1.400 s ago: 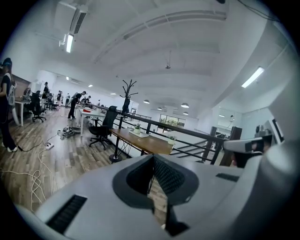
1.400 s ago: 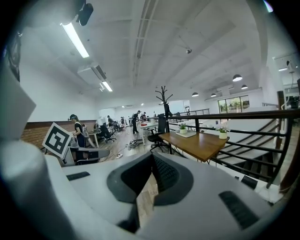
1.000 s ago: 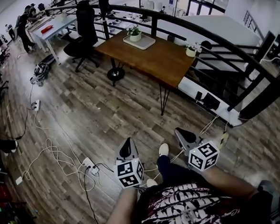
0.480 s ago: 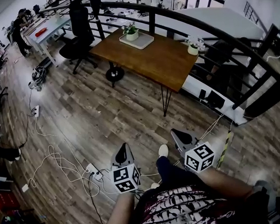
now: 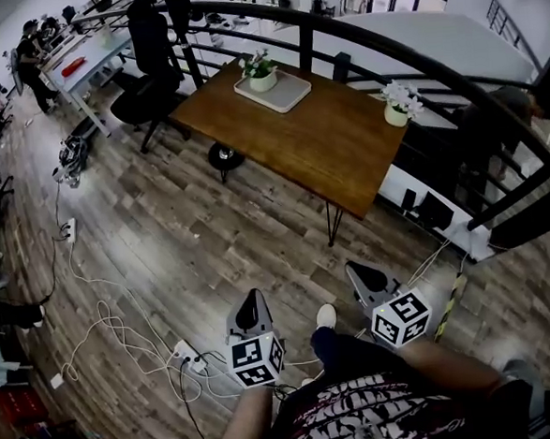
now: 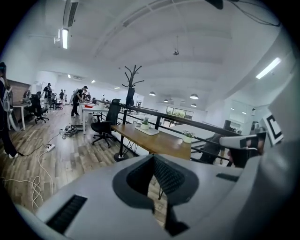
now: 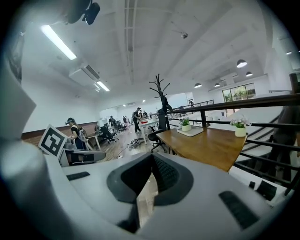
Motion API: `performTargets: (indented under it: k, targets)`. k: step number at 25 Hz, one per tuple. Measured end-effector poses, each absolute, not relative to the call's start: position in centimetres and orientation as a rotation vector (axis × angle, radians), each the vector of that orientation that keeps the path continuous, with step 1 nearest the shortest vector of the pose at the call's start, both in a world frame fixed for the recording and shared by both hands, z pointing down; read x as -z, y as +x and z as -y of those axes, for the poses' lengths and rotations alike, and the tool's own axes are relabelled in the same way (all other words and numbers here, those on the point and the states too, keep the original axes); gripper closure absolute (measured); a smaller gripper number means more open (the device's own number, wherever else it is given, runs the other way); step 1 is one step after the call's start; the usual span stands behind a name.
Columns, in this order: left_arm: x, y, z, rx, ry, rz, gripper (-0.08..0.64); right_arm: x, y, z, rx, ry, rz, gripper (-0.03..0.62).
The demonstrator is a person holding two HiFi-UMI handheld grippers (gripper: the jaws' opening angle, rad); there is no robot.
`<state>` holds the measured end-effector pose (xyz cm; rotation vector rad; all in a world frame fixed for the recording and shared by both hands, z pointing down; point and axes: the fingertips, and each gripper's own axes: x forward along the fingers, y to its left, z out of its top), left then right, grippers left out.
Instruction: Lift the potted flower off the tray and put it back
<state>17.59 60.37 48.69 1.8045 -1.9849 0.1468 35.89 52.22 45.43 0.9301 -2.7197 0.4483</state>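
A small potted flower in a white pot stands on a pale tray at the far end of a wooden table. It also shows in the left gripper view, the pot on the tray, and in the right gripper view as the pot. Both grippers are far short of the table, over the plank floor. My left gripper is shut and holds nothing. My right gripper has its jaws together and is likewise empty.
A second pot with white flowers stands on the table's right edge. A black railing runs behind the table. A black office chair stands left of it. Cables and a power strip lie on the floor at the left.
The table sits nearer and larger in the head view. Both grippers have been carried forward toward it, still shut and side by side.
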Motion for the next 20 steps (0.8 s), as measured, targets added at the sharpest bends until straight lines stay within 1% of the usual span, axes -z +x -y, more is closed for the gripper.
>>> performTargets:
  k: [6, 10, 16, 20]
  targets:
    - [-50.0, 17.8, -52.7, -0.162, 1.788, 1.922, 0.551, -46.3, 35.1, -44.3, -0.480, 0.904, 2.691, 0.594]
    - [-49.5, 16.7, -48.3, -0.168, 1.782, 1.915, 0.551, -46.1, 33.6, -39.6, -0.502, 0.881, 2.692, 0.594]
    - [-48.5, 13.3, -43.4, -0.185, 1.801, 1.944, 0.551, -46.5, 30.5, -35.2, -0.535, 0.882, 2.713, 0.594]
    - [-47.9, 8.9, -40.3, -0.166, 1.811, 1.945, 0.551, -47.0, 27.2, -33.4, -0.543, 0.899, 2.696, 0.594]
